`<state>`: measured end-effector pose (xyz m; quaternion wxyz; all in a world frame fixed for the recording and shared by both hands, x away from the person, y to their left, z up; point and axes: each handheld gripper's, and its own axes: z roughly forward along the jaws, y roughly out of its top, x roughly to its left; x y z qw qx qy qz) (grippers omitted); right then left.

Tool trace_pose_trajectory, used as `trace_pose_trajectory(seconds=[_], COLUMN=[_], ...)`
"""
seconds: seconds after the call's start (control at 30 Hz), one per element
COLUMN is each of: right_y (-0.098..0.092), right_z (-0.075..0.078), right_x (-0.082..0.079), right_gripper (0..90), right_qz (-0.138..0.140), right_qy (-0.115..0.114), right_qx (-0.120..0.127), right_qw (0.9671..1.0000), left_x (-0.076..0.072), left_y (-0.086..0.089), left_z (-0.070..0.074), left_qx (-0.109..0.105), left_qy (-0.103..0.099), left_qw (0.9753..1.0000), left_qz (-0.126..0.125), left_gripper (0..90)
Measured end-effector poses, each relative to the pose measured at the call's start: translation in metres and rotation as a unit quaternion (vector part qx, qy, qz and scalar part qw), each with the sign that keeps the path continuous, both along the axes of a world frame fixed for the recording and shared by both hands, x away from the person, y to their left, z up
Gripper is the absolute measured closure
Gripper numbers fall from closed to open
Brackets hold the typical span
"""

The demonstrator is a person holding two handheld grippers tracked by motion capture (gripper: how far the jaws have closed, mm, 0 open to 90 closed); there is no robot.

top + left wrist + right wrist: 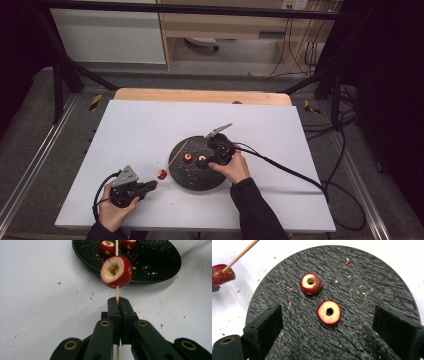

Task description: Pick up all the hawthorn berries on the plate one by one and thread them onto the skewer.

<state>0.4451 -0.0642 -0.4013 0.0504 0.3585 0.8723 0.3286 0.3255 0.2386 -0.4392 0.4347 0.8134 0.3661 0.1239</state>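
We see our left gripper [117, 301] clenched on a thin wooden skewer [116, 291], its jaws pressed together around the stick; one red fruit piece [116, 271] with a pale hollowed core is threaded on the skewer just beyond the jaw tips, held over the white table [140, 135] beside the near-left edge of the black plate [160, 262]; the skewer runs on past it and over the plate. From the high view the left gripper [150, 184] sits at the lower left of the table, with the skewered piece [162, 174] just off the plate's rim [175, 175]. Our right gripper [327, 322] is released, jaws spread wide and holding nothing, hovering over the plate; between its jaws lie two more cored red pieces on the plate, one nearer [329, 312] and one farther [311, 284], close together but apart. Crumbs [362, 293] are scattered over the plate and the table. In the high view the right gripper [212, 159] is over the plate's right half, right beside the two pieces.
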Motion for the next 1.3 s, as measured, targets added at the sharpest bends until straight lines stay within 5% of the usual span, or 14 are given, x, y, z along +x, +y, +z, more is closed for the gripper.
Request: trace_pose_trajectory(seconds=[0.6, 1.3], right_y=[0.017, 0.018], right_z=[-0.009, -0.014], right_x=[0.019, 0.024], right_gripper=[45.6, 60.9], right_qz=[0.027, 0.026], right_qy=[0.035, 0.060], right_qx=[-0.052, -0.060], right_qw=[0.9976, 0.9960], left_x=[0.000, 0.000], left_y=[-0.001, -0.003], left_z=[0.000, 0.000], left_qx=[0.000, 0.005], left_qy=[0.002, 0.003], left_qw=[1.0000, 1.0000], left_qz=[-0.001, -0.006], left_gripper=[88.5, 88.5])
